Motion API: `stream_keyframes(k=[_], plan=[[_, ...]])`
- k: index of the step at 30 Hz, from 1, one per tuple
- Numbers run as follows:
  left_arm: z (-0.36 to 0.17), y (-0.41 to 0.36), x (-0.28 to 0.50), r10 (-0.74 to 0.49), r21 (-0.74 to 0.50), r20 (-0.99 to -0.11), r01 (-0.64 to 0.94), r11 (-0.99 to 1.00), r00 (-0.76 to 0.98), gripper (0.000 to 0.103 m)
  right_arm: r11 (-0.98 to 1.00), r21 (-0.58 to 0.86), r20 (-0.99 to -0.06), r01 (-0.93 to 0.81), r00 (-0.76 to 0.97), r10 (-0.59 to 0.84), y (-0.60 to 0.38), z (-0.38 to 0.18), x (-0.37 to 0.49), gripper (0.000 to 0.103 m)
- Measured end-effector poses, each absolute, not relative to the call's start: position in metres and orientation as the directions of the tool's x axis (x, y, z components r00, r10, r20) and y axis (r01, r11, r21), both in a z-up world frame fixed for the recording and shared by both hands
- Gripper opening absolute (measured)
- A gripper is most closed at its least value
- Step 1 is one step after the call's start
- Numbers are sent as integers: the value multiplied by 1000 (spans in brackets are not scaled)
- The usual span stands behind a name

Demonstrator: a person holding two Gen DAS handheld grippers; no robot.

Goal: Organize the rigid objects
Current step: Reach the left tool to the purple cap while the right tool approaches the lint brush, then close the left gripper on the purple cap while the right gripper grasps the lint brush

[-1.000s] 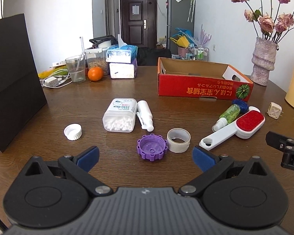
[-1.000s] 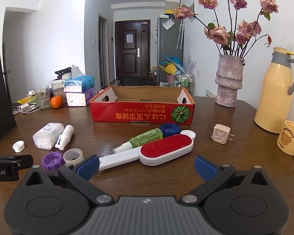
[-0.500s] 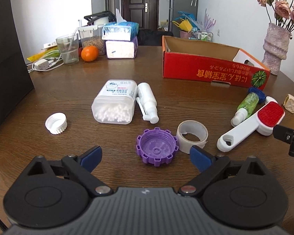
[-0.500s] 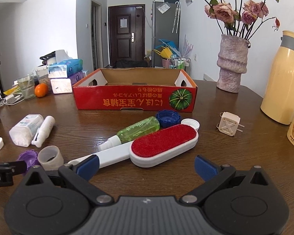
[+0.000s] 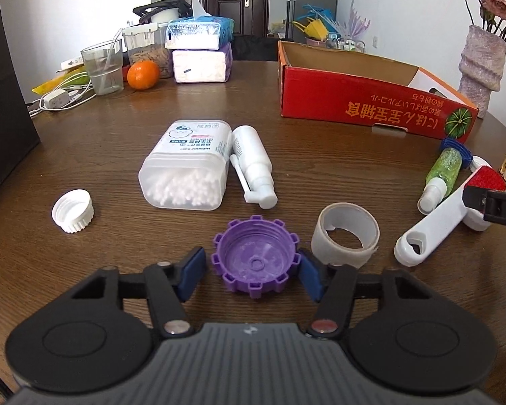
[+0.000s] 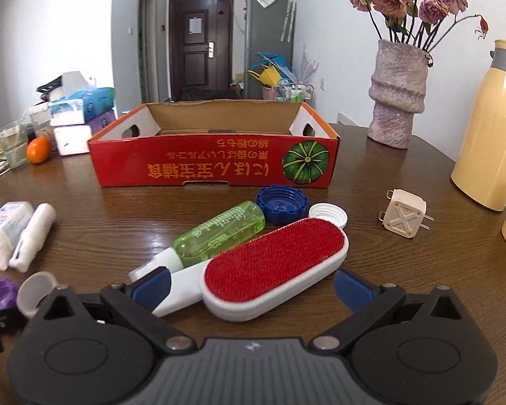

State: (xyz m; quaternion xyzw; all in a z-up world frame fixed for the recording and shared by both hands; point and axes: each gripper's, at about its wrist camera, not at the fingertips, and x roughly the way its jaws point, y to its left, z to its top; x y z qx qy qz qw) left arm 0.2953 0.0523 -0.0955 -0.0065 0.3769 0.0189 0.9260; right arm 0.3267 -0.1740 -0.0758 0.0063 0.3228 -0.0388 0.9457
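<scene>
Left wrist view: the left gripper (image 5: 253, 271) has its fingers (image 5: 191, 271) spread around the purple cap (image 5: 255, 260) on the tabletop (image 5: 320, 155); the right pad looks to touch the cap's rim, the left sits just off it, with the tape roll (image 5: 345, 234) just beside. In the right wrist view the right gripper (image 6: 253, 285) has its fingers (image 6: 352, 290) spread to either side of the lint brush (image 6: 273, 265), which lies flat against the green bottle (image 6: 219, 234), in front of the red box (image 6: 216, 165).
</scene>
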Motion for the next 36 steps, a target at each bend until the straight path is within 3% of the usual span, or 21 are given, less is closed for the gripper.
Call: stream_keyframes(k=[7,22,36], plan=[[-96,53,296,33,3,-689,-42,999,724,54,989,-32,-634,143,762,-131,-175,-85,352,103],[-96,54,296,34,3,-685,-44,999,727,54,986,19,-639,168,760,-117,-190,-79,346,103],[-90,55,291,23,-13,-658,-43,999,753,54,984,-44,-667,175,727,-160,-199,-81,335,103]])
